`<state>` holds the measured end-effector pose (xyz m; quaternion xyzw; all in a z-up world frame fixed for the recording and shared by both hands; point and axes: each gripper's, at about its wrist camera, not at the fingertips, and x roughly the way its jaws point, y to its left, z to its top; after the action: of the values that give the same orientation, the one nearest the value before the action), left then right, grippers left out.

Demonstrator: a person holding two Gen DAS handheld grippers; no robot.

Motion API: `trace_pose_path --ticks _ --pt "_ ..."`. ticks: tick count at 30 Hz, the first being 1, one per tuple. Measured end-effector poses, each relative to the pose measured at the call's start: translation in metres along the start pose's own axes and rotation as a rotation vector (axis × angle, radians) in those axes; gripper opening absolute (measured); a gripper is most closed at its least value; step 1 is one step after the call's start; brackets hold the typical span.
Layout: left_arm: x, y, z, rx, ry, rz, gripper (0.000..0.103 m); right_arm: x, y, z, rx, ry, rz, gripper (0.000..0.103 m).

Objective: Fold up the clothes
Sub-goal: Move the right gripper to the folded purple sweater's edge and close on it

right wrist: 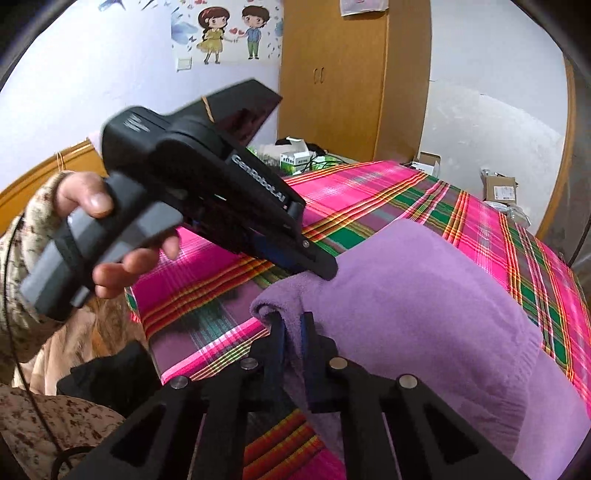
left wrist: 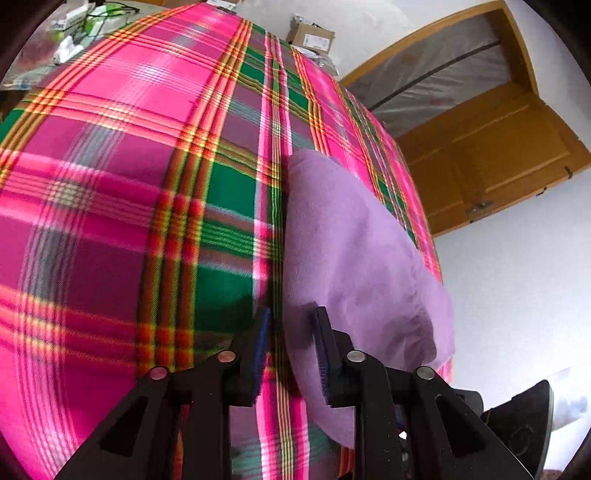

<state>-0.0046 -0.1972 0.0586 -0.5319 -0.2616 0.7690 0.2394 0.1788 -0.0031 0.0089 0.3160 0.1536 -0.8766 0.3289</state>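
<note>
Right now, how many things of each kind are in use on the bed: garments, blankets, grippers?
Purple garment: 1
Plaid blanket: 1
Grippers: 2, the left gripper and the right gripper
Total: 4

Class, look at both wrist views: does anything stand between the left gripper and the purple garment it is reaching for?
Nothing visible does. The left gripper is open, its fingers straddling the edge of the purple garment on the plaid blanket. The right gripper is already shut on a fold of it.

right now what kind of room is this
Most likely a home bedroom: a bed under a pink plaid blanket, a wooden wardrobe against the wall, and a cartoon couple wall sticker.
</note>
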Motion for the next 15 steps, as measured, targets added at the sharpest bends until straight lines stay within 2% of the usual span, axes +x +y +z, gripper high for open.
trace_pose_path --ticks 1,2,15 --pt "0.002 0.0 0.002 -0.002 0.005 -0.007 0.044 -0.002 -0.001 0.0 0.004 -0.004 0.001 0.008" --pt "0.005 -0.001 0.006 -0.01 0.009 -0.021 0.046 -0.004 -0.001 0.0 0.008 -0.008 0.003 0.008" --pt "0.046 -0.02 0.05 -0.01 0.08 -0.112 0.046 -0.026 -0.01 0.002 0.067 -0.049 0.024 0.008"
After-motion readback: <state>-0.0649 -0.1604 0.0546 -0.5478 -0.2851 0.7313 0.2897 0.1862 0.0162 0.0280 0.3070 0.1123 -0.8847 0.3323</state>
